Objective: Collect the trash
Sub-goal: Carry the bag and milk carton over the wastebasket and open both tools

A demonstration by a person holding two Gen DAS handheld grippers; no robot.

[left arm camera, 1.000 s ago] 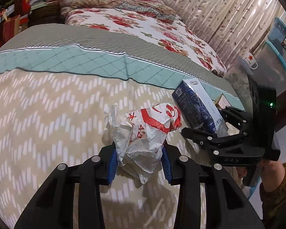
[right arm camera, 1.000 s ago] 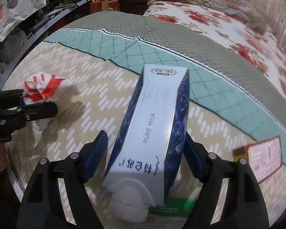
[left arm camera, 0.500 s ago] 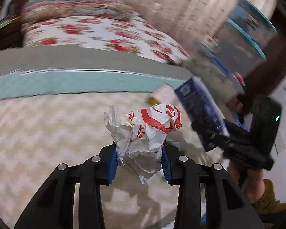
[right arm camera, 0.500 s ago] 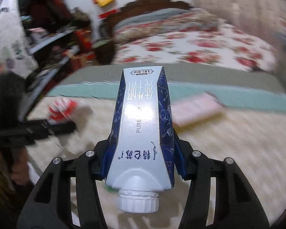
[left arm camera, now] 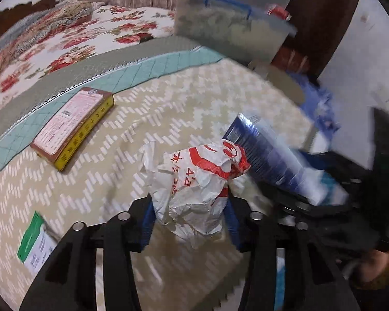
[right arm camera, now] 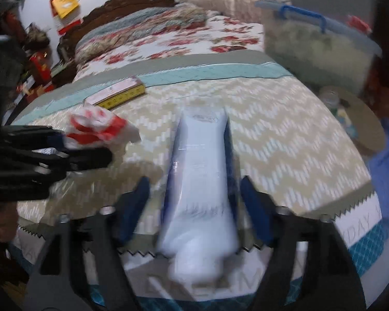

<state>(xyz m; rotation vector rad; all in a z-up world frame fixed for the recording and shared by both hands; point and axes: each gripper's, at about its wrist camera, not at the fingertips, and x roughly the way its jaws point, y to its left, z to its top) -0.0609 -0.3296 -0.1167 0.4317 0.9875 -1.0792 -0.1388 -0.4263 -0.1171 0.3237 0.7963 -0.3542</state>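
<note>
Left gripper (left arm camera: 189, 223): jaws have just been opening; the blue pads still flank the crumpled white-and-red wrapper (left arm camera: 194, 181), which sits between them, left pad at its edge, right pad touching its side. Whether the pads still press on it cannot be told with certainty; contact is visible on both sides. Right gripper (right arm camera: 194, 204): jaws have just been opening and stand spread; visible gaps separate both blue pads from the blue-and-white milk carton (right arm camera: 202, 181), which lies blurred between them, cap end toward the camera. Landmark: the beige chevron bedspread (left arm camera: 168, 108). Both grippers are over its near edge, where a sawtooth border and printed lettering show in the right wrist view. On the bedspread, left of the wrapper, lies a green-and-white box (left arm camera: 35, 246). Farther up, at the teal band, lies a flat pink-and-yellow box (left arm camera: 72, 127). Beyond the bedspread is a floral quilt (right arm camera: 181, 41). To its right a clear storage bin with blue lid (right arm camera: 316, 41) stands.
</note>
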